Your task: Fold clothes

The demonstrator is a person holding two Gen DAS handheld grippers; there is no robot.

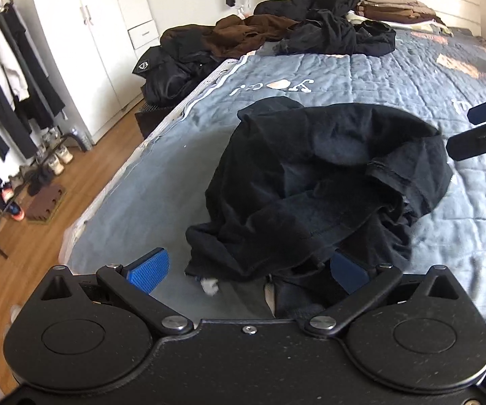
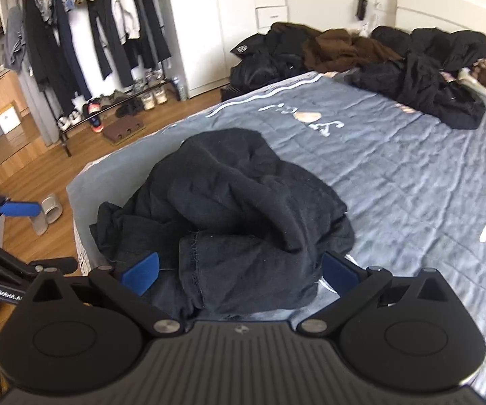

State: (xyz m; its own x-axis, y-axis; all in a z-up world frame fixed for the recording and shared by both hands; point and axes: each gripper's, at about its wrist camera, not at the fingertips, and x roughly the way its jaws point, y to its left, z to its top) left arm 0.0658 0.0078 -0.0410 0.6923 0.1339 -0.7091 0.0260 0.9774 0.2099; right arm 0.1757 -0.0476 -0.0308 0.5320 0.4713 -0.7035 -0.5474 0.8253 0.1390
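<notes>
While two grippers gape, one black garment (image 1: 314, 182) lies crumpled, perhaps trousers.

Left hand-held gripper (image 1: 248, 268) hovering low, jaws spread wide; right hand-held gripper (image 2: 239, 268) likewise, jaws gaping.

Bare quilt (image 2: 411, 175) beyond crumpled garment (image 2: 236, 209)

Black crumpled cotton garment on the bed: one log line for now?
black crumpled cotton garment: unfolded heap on grey quilted bedspread | left tool: open, ungripped | right tool: open, ungripped
</notes>
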